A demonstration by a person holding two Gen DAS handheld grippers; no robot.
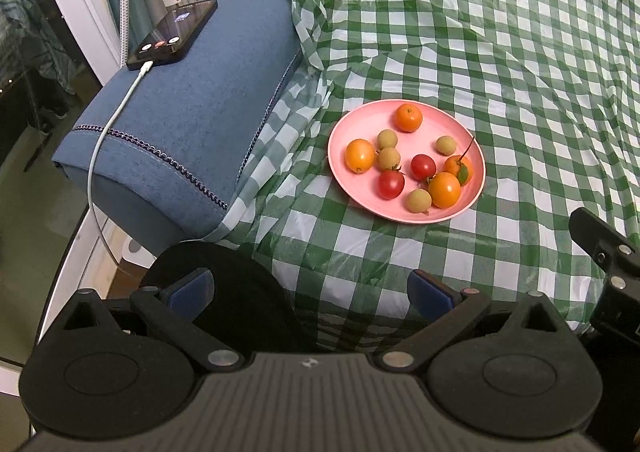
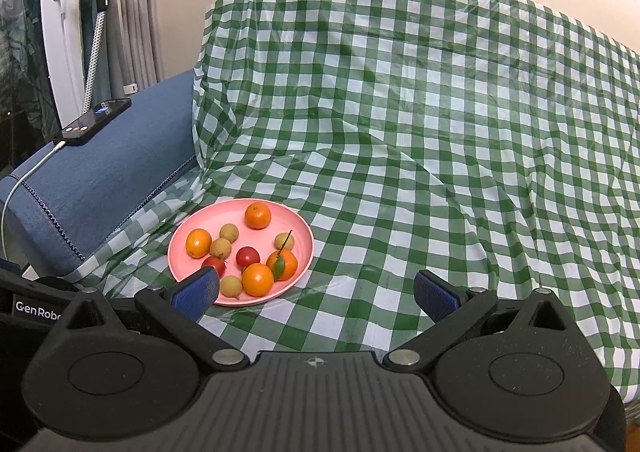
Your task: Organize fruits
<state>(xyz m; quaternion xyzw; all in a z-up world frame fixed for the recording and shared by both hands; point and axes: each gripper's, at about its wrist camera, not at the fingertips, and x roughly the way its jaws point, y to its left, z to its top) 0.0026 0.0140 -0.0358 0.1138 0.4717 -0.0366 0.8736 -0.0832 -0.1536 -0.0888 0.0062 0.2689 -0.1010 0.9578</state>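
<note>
A pink plate rests on the green checked cloth and carries mixed fruit. On it lie several small oranges, two red tomatoes and several pale yellow-green round fruits. One orange has a leaf and stem. My left gripper hangs open near the cloth's front edge, short of the plate. My right gripper is open too, its left fingertip overlapping the plate's near rim in view. Nothing sits between either pair of fingers.
A blue sofa armrest stands left of the plate, with a black phone on a white charging cable. The checked cloth rises up the backrest. The right gripper's body shows at the left wrist view's right edge.
</note>
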